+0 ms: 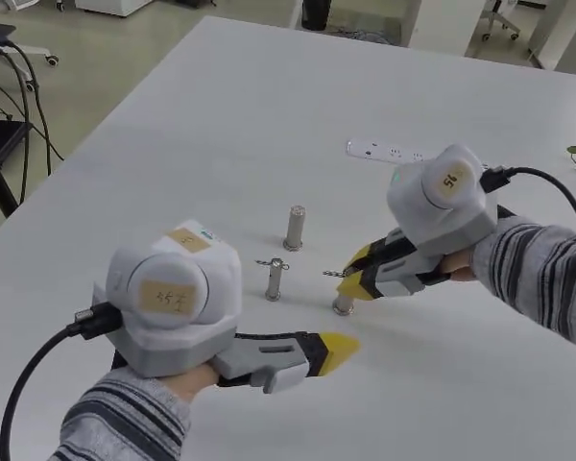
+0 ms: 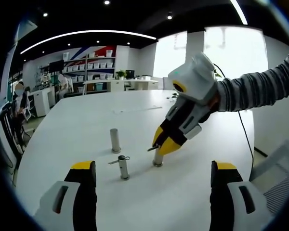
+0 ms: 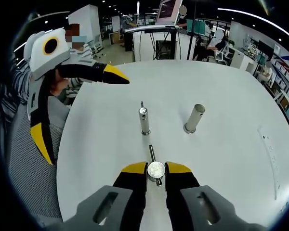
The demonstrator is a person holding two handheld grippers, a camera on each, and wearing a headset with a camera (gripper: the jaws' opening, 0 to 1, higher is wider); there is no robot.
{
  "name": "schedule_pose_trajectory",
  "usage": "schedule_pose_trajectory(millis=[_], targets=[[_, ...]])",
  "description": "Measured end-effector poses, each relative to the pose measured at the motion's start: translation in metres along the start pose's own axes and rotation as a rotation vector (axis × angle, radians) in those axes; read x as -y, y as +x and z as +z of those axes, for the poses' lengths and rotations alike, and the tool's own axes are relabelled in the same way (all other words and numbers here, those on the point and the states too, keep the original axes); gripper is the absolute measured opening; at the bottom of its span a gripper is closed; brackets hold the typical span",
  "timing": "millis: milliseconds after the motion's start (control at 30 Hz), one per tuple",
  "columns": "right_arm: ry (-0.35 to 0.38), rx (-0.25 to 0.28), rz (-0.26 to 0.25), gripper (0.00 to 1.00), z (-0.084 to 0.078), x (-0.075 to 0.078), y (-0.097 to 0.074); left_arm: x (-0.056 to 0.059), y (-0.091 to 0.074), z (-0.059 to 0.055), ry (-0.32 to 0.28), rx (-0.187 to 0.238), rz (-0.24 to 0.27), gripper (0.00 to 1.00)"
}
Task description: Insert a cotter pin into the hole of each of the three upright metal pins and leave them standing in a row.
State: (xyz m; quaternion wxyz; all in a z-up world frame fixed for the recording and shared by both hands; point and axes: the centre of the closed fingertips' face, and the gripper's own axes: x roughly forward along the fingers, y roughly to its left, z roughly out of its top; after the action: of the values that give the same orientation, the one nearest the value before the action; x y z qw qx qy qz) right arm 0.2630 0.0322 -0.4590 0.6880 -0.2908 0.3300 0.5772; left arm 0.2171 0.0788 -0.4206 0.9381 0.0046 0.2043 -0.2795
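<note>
On the white table three short cylinders of silver metal stand upright, near each other but not touching. The far silver metal pin is the one closest to the white power strip. The middle silver metal pin carries a thin steel cotter pin through the hole near its top, with one end sticking out on each side.

The near silver metal pin stands just under the yellow tips of my right gripper, so the head view shows its lower part. My right gripper has its jaws pressed almost together and pinches a second cotter pin, which lies level and points out from the tips at the height of this pin's top. From the right gripper view the near silver metal pin shows its round top between the two yellow tips, and the second cotter pin goes forward from there. I cannot tell if it already sits inside the hole.

My left gripper is close to the table on my side of the pins and touches none of them. Its jaws are spread wide and hold nothing.
</note>
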Motion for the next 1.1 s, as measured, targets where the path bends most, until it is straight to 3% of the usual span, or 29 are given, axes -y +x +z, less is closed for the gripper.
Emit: schedule_pose_trajectory(millis=[133,233,433,700,833,933,1100], targets=[[-0.027,-0.002,-0.009,0.09,0.0,0.0,0.0,0.0,0.0,-0.001,0.002,-0.007,0.0,0.99],[-0.124,-0.029,-0.024,0.12,-0.003,0.002,0.001,0.002,0.001,-0.002,0.007,-0.013,-0.004,0.99],[-0.103,0.015,-0.014,0.25,0.01,-0.001,-0.005,0.007,0.002,-0.005,0.025,-0.03,-0.017,0.99],[-0.021,0.11,-0.049,0.31,0.034,0.013,-0.007,0.005,0.001,-0.004,0.027,-0.031,-0.005,0.99],[0.067,0.177,-0.095,0.32,0.048,0.025,-0.002,0.004,0.001,-0.004,0.025,-0.031,0.0,0.99],[0.09,0.183,-0.134,0.33,0.048,0.037,0.004,0.004,0.0,-0.002,0.03,-0.023,0.002,0.99],[0.147,0.202,-0.155,0.34,0.051,0.055,0.017,0.005,0.001,-0.003,0.035,-0.025,0.0,0.99]])
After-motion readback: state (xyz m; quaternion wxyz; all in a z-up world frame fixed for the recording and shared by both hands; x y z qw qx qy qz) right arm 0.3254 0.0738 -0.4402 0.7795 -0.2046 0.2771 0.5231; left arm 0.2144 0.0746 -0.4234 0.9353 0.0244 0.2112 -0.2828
